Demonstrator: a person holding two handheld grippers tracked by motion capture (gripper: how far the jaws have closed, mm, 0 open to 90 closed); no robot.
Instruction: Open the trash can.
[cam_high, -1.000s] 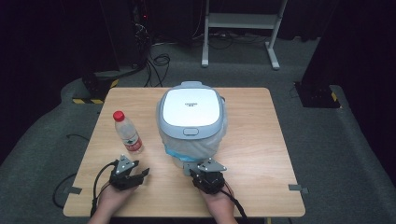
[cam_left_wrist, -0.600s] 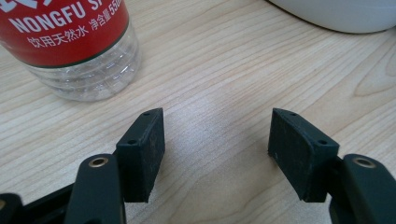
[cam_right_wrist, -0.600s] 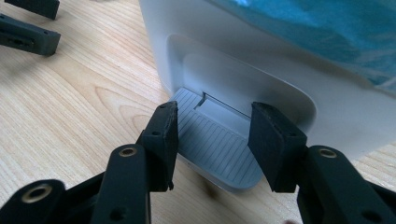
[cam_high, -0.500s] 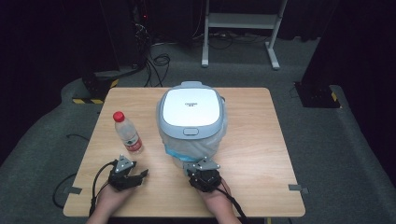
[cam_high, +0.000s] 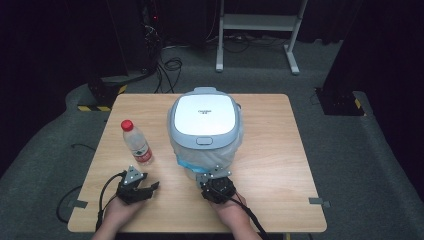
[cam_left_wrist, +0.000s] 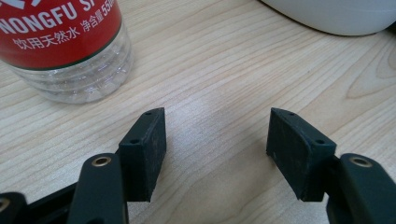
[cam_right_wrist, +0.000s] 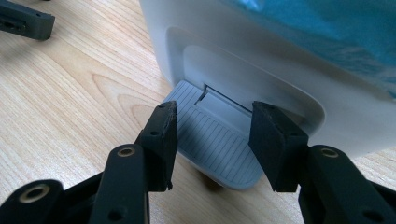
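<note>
tabletop (cam_high: 280, 150) x1 | rice cooker (cam_high: 204, 120) x1, centre, lid shut, contents n/v | water bottle (cam_high: 136, 142) x1, nr left edge, capped, clear | left gripper (cam_left_wrist: 215, 140) jaws apart, empty, nr front edge | right gripper (cam_right_wrist: 212, 135) jaws apart astride cooker's grey tab (cam_right_wrist: 215, 140)

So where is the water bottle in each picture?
High view: the water bottle stands upright on the table's left side, beyond the left gripper.
Left gripper view: its lower body is at top left, beyond the open jaws.
Right gripper view: not in it.
Shared landmark: the white rice cooker, top right in the left gripper view.
</note>
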